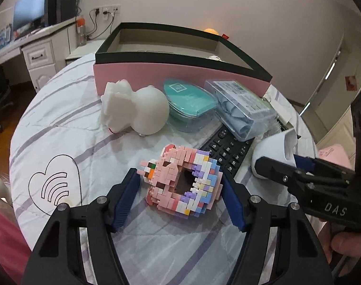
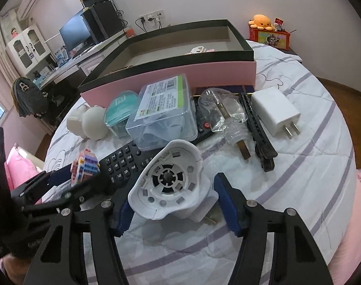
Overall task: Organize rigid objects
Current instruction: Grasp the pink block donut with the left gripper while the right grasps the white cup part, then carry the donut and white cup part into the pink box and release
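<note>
A bed with a white, lilac-striped quilt carries a row of small objects in front of a pink box with a dark rim, which stands open toward the bed's far edge. From left to right: a white rounded figurine lies near the box's left corner, then a teal lidded case, then a clear plastic box resting partly on a black remote control. Nearer the front edge, the left gripper has its blue pads on either side of a pink brick-built donut, apparently touching it. Just to the right, the right gripper straddles a white plastic housing; whether its pads press it cannot be told. Farther right lie a clear glass piece, a black clip and a white charger.
</note>
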`<state>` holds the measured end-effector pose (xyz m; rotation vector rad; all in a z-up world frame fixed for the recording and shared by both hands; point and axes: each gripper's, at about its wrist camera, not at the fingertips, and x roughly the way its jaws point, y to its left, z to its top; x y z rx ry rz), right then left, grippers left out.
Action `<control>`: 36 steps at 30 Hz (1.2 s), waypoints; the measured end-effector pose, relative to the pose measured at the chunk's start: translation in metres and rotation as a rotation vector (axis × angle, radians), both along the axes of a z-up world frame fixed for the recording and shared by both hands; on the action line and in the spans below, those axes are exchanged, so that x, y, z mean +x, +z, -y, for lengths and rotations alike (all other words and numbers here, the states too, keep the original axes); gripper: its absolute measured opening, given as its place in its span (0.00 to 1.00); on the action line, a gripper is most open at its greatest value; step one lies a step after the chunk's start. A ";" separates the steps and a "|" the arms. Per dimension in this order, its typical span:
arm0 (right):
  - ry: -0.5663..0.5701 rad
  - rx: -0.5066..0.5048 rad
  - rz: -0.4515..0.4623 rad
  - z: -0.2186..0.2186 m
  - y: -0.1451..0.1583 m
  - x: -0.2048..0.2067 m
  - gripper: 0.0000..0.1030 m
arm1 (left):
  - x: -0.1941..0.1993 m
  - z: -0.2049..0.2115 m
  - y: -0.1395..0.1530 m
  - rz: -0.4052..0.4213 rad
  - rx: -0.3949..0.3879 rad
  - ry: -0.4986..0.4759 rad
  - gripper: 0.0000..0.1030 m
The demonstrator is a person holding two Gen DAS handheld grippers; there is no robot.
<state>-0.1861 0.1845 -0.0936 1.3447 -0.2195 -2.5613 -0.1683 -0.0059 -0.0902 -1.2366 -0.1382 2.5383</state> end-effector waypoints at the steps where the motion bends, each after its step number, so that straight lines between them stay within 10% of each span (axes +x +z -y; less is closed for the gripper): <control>1: -0.002 0.001 -0.002 0.000 0.001 0.001 0.61 | 0.000 0.002 0.001 0.000 0.008 0.001 0.66; 24: 0.053 -0.007 -0.124 0.012 0.066 -0.003 0.61 | -0.002 0.024 0.079 -0.140 -0.002 0.044 0.66; 36: 0.078 0.047 -0.225 0.030 0.123 -0.126 0.61 | -0.112 0.015 0.134 -0.241 -0.093 0.087 0.66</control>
